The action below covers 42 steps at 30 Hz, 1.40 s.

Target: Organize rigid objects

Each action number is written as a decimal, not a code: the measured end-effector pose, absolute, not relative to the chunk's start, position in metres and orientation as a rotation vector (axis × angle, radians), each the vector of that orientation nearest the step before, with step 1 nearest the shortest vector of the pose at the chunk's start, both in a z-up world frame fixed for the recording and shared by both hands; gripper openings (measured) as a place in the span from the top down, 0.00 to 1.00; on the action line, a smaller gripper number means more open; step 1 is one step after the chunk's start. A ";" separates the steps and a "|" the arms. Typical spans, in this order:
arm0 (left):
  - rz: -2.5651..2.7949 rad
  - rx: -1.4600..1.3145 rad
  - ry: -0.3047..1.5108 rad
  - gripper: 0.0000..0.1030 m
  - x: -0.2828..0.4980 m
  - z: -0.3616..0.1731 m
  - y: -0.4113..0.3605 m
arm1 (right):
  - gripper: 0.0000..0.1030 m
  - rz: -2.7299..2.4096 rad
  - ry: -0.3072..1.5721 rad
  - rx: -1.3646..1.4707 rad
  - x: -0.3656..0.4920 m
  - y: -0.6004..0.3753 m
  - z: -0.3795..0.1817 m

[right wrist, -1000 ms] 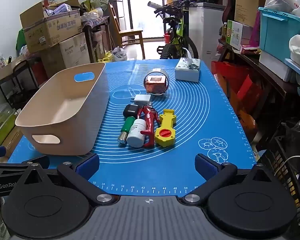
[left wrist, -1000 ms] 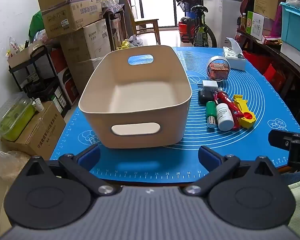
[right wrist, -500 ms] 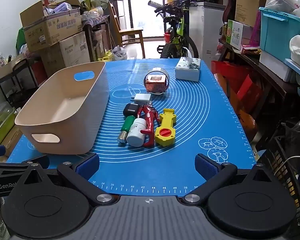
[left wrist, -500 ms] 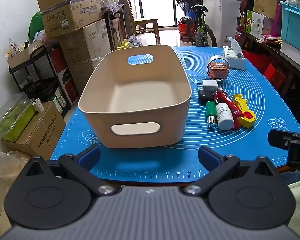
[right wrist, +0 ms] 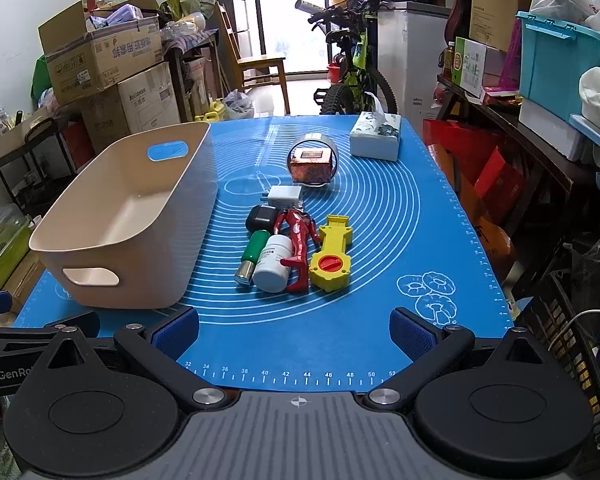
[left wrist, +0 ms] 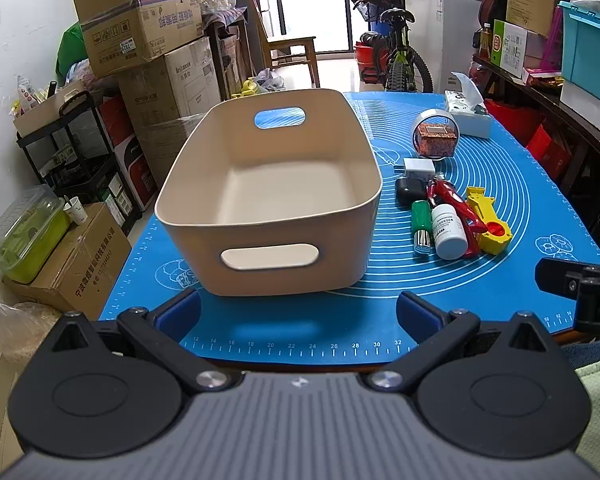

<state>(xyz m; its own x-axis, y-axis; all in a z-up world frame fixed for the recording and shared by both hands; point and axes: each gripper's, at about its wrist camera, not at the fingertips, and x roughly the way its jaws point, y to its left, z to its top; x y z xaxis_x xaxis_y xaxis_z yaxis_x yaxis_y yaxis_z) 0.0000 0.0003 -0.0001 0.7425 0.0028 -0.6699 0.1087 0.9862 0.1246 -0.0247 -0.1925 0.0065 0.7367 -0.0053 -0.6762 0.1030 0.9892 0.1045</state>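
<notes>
An empty beige bin (left wrist: 268, 188) (right wrist: 128, 224) stands on the left of the blue mat (left wrist: 500, 280) (right wrist: 400, 216). Right of it lies a cluster: a yellow toy (right wrist: 332, 256), a red figure (right wrist: 298, 240), a white bottle (right wrist: 274, 262), a green cylinder (right wrist: 252, 254), a black case (right wrist: 261, 218), a white charger (right wrist: 284, 195). Farther back a tape roll with a brown box (right wrist: 312, 164) stands upright. My left gripper (left wrist: 298, 316) is open before the bin's near wall. At the mat's near edge my right gripper (right wrist: 294, 330) is open and holds nothing.
A tissue box (right wrist: 376, 136) sits at the mat's far right. Cardboard boxes (left wrist: 140, 36) and a black rack (left wrist: 72, 148) line the left side. A bicycle (right wrist: 352, 76) stands beyond the table, and shelves with a teal crate (right wrist: 556, 56) run along the right.
</notes>
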 end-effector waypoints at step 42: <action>-0.059 0.158 0.735 0.00 0.000 0.000 0.000 | 0.02 -0.064 0.746 0.158 -0.023 -0.196 0.003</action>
